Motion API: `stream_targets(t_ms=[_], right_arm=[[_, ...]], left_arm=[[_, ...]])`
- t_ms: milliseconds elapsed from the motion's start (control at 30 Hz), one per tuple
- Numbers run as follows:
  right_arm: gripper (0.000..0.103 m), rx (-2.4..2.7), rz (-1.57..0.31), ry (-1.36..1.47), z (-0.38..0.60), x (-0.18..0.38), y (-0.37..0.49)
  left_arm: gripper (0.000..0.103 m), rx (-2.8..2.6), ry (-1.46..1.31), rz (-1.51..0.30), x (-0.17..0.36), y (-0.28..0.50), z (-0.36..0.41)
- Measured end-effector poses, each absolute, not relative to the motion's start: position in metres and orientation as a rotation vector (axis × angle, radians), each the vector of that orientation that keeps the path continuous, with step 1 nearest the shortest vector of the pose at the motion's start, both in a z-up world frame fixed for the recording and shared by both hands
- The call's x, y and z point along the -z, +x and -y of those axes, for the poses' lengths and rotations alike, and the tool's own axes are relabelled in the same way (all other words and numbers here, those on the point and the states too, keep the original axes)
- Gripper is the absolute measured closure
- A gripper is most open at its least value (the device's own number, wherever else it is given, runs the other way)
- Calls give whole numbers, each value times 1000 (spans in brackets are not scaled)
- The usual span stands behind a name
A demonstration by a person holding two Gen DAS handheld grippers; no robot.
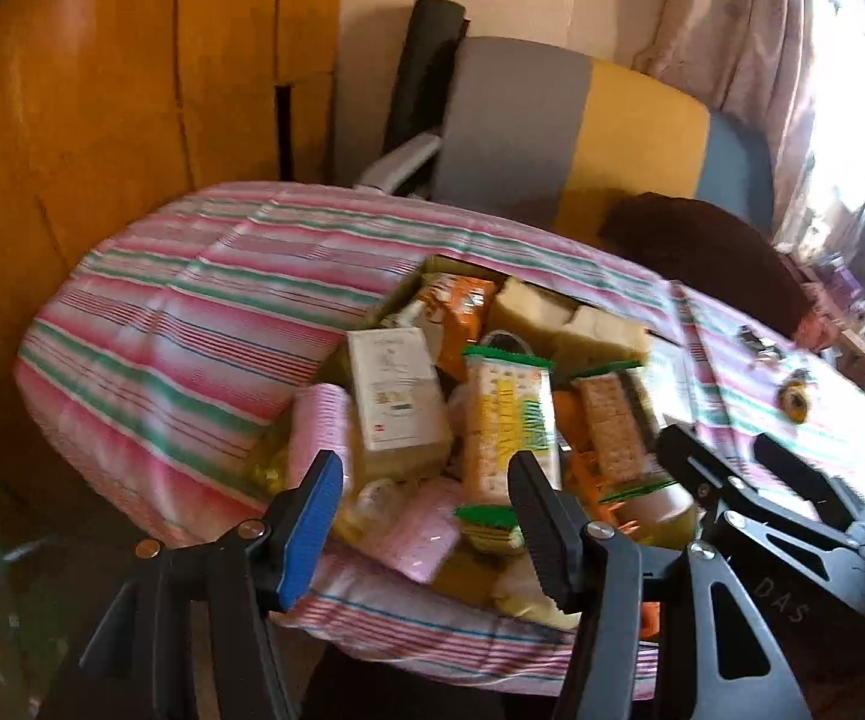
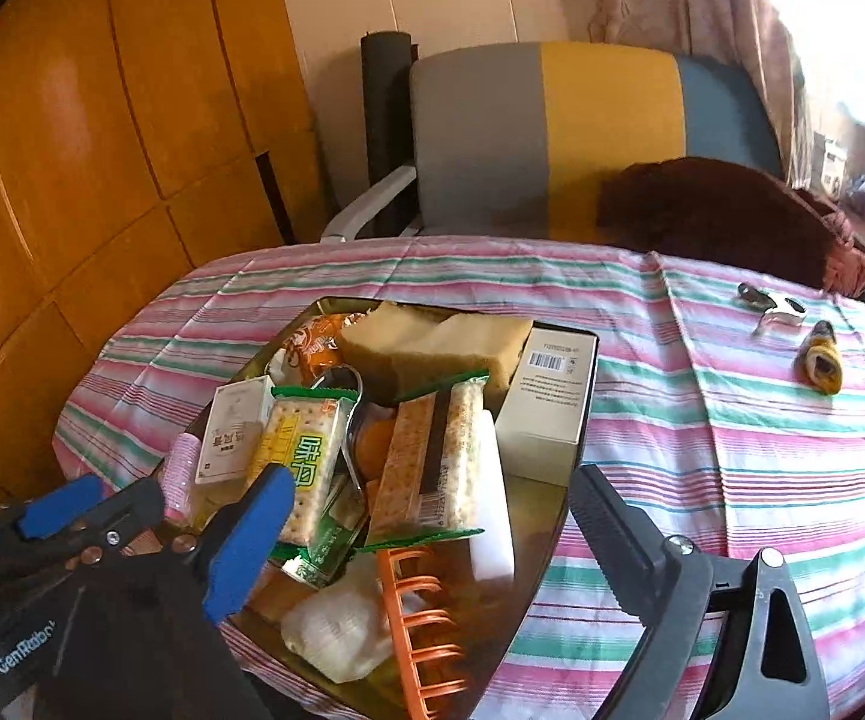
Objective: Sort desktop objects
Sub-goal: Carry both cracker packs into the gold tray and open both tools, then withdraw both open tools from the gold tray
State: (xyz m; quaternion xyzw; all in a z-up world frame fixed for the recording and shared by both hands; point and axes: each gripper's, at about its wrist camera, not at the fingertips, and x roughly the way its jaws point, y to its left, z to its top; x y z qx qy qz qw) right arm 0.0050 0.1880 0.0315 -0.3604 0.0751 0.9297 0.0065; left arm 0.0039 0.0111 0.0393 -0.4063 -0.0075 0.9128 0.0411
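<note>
We see both grippers hovering over a loaded tray, each with its jaws spread wide and nothing between them. The left gripper (image 1: 426,516) hangs above the tray's near end, over a pink roll (image 1: 318,432) and a green-edged cracker packet (image 1: 507,426); the right gripper (image 2: 426,534) stands beside it, its blue-padded finger (image 2: 246,540) above the crackers and its black finger past the tray's right corner. The tray (image 2: 543,516) sits on the table and is heaped with things: two cracker packets, a white box (image 2: 549,402) at its right side, a smaller white box (image 2: 231,432), yellow sponges (image 2: 432,342), an orange wrapper (image 2: 312,342), a spoon, an orange comb-like piece (image 2: 417,618) and a pale bundle (image 2: 336,630) at the near edge. Well apart, on the table's right end, lie a small metal tool (image 2: 774,303) and a yellow-and-dark rolled item (image 2: 819,363). A pink, green and white striped cloth (image 2: 732,450) covers the table. Beyond it stands a chair (image 2: 552,132) in grey, yellow and blue with a brown fabric (image 2: 714,210) draped at its right; orange wooden panels (image 2: 102,150) fill the left, and pale curtains (image 2: 702,6) hang by a bright window.
</note>
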Motion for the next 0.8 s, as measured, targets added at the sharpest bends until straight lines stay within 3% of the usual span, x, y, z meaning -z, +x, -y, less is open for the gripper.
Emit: stream_targets(t_ms=[133,400,800], right_arm=[[9,-2897,-189,-1102,-182,-33,13],[8,-2880,-134,-1055,-175,-33,26],[7,-2861,-153,-1061,-178,-29,29]], left_arm=[[45,-2854,-1234,-57,-42,17,-14],[48,-2833,-1301,66,-34,17,0],[49,-2847,-1362,19,-23,18,0]])
